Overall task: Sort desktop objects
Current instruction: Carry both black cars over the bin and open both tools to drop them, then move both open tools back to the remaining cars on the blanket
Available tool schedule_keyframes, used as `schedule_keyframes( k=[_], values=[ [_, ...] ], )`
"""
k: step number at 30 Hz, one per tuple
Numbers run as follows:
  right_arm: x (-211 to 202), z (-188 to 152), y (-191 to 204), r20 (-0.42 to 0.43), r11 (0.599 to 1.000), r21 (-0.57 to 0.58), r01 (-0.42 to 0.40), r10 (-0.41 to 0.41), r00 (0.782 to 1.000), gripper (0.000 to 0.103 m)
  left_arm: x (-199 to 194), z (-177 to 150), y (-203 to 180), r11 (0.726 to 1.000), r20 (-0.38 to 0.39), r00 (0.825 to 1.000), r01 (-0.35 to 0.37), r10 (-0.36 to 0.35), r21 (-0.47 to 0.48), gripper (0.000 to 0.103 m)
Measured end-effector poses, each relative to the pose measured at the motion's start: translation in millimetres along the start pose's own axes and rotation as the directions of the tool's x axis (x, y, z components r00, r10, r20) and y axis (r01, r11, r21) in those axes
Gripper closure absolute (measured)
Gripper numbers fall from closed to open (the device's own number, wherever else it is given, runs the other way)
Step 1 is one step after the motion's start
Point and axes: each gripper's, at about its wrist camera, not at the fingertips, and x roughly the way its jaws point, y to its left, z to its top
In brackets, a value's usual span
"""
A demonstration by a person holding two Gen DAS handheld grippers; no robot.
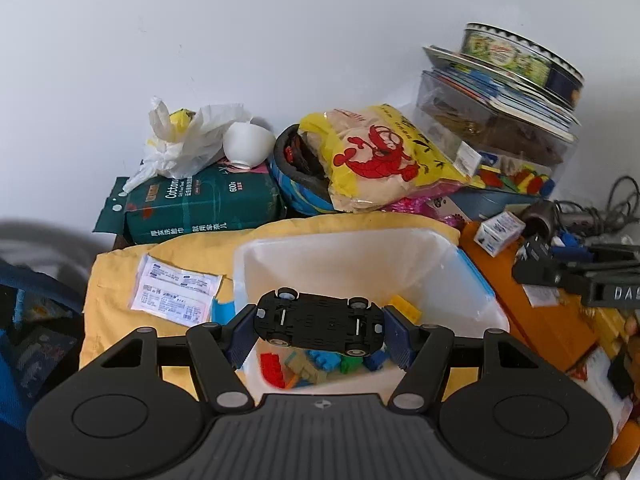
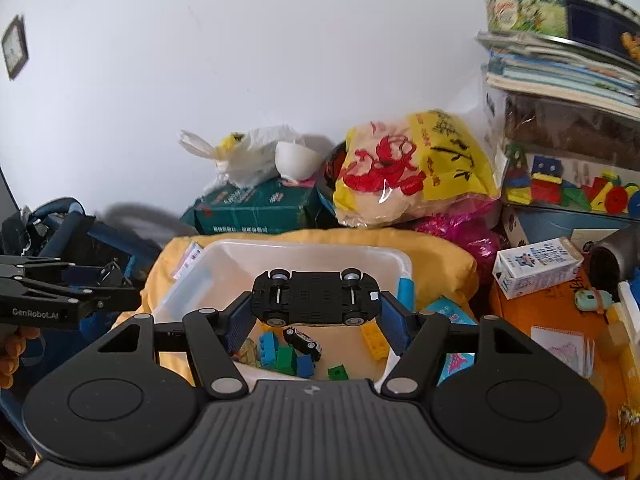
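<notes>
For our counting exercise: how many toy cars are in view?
3: first car upside down in left gripper; second car upside down in right gripper; small car lying in the bin. More may hide under blocks.

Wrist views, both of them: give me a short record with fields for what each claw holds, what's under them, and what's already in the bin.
left claw: shut on left car, a black toy car, underside facing the camera
right claw: shut on right car, also a black toy car, underside facing the camera
below both: white plastic bin, open
bin contents: coloured building blocks, small black-and-white toy car
bin rests on: yellow cloth
</notes>
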Motion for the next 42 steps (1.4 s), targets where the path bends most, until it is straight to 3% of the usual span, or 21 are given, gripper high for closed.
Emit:
schedule_keyframes(
  k=[6, 12, 18, 21, 26, 30, 34, 39, 42],
  values=[
    [34.8, 19.9, -4.4, -0.129, 1.0, 0.0, 0.005, -0.005, 0.992, 0.034, 28.3, 30.0, 1.2, 1.0, -0.078, 0.997, -0.006, 0.008, 0.019, 0.035],
    [74.7, 28.2, -5.4, -0.283, 1.0, 0.0, 0.024, -0.023, 0.959, 0.034, 57.3, 42.2, 3.0, 1.0, -0.177, 0.984, -0.022, 0.025, 0.019, 0.035],
    [93.7, 27.4, -5.6, -0.33, 0.998, -0.016, 0.055, -0.057, 0.942, 0.034, 67.7, 40.9, -0.8, 0.998, -0.21, 0.977, -0.032, 0.041, 0.049, 0.034],
    [97.7, 26.6, -6.3, -0.334, 0.998, -0.014, 0.069, -0.07, 0.94, 0.019, 71.1, 37.8, -3.2, 0.996, -0.222, 0.973, -0.038, 0.055, 0.079, 0.028],
    [96.3, 22.7, -8.1, -0.327, 0.998, -0.012, 0.066, -0.066, 0.943, 0.017, 61.9, 27.5, 2.9, 0.996, -0.21, 0.975, -0.053, 0.068, 0.076, 0.028],
    [70.6, 6.2, -4.0, -0.252, 0.999, -0.022, 0.03, -0.035, 0.967, 0.017, 30.9, -8.2, 3.2, 0.993, -0.105, 0.993, -0.041, 0.053, 0.115, 0.028],
    [34.3, -55.2, 16.4, -0.199, 0.991, -0.123, -0.057, 0.032, 0.979, 0.013, 5.3, -79.2, 2.2, 0.988, -0.064, 0.998, -0.007, 0.017, 0.152, 0.028],
    [18.2, -163.8, 40.9, -0.286, 0.974, -0.151, -0.17, 0.121, 0.951, 0.016, -4.0, -170.7, 8.5, 0.998, -0.133, 0.991, -0.009, 0.017, 0.058, 0.028],
    [21.3, -212.6, 59.7, -0.356, 0.956, -0.185, -0.229, 0.152, 0.922, 0.028, -7.4, -208.1, 11.9, 0.999, -0.176, 0.984, -0.028, 0.031, 0.019, 0.028]
  ],
)
